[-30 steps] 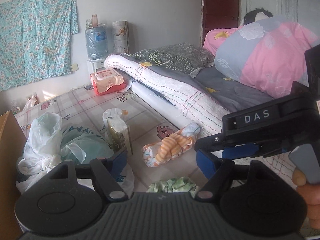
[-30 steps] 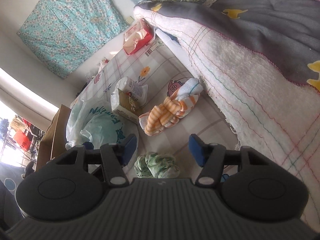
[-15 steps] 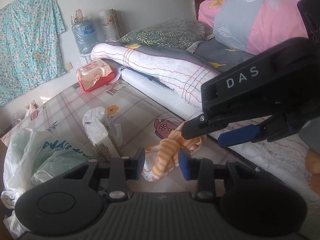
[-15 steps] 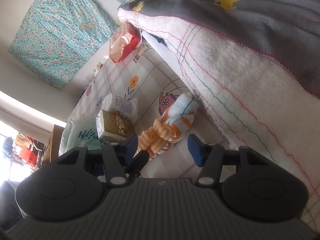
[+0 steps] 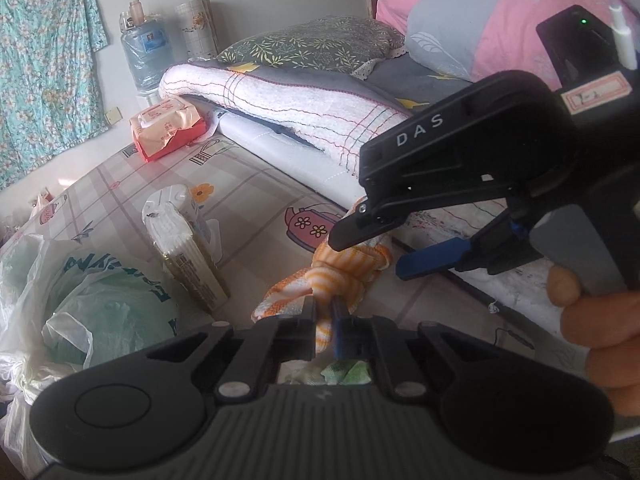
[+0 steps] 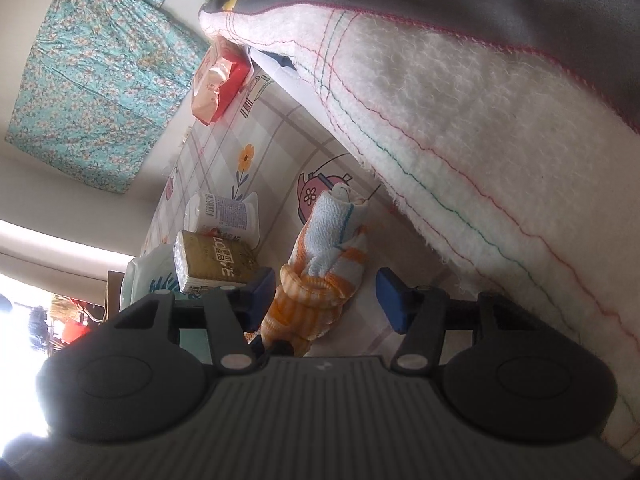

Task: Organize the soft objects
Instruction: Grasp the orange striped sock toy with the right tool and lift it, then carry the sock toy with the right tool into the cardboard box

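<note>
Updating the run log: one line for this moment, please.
left gripper: shut on striped towel | right gripper: open, straddling towel | towel: on floor mat

The towel (image 5: 344, 276) is a soft orange-and-white striped cloth with a pale blue-white part (image 6: 334, 220), knotted and bunched into a lumpy roll. It lies on the patterned floor mat just beside the edge of the bed, its pale end toward the teapot print. Its near end is pinched between the left gripper's (image 5: 324, 316) fingers. A second crumpled cloth (image 5: 346, 372), green and white, shows only partly, closer in.
</note>
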Demonstrator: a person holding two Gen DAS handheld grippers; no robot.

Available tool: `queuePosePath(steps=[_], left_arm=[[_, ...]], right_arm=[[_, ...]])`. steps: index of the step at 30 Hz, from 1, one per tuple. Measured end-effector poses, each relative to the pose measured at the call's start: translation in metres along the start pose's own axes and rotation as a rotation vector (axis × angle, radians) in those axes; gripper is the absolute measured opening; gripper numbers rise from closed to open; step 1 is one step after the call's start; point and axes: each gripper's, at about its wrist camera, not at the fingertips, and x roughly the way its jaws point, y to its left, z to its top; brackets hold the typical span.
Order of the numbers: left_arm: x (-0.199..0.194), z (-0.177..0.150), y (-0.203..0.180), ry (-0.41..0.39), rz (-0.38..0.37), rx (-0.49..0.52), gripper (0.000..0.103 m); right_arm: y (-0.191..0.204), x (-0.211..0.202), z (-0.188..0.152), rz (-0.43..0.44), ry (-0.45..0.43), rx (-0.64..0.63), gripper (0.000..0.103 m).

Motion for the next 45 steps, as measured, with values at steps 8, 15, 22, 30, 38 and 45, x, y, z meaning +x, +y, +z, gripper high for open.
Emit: queuePosePath(steps=[8,15,22,30,38,45], left_arm=[[-0.013,-0.003,-0.003,-0.024,-0.046,-0.017,0.008],[-0.036,-0.004,-0.004,-0.071,-0.029,-0.018,0.007],[-0.081,-0.002,-0.001,-0.171,-0.017,-0.039,0.007],[-0.150,-0.014,0.016,-0.293,0.030,-0.073,0.007],[-0.223,-0.055,0.068,-0.359,0.191,-0.207,0.007],[-0.277,-0.104,0.127,-0.348,0.383,-0.431,0.008]], right_arm=[[0.007,0.018,-0.001,0.000,-0.023,-0.011,0.035],[0.021,0.005,-0.011,0.038,-0.081,-0.067,0.023],[0.062,-0.037,-0.028,0.081,-0.186,-0.224,0.022],[0.115,-0.084,-0.059,0.205,-0.216,-0.373,0.022],[0.204,-0.075,-0.116,0.385,-0.085,-0.546,0.022],[0.308,-0.019,-0.197,0.494,0.167,-0.706,0.022]])
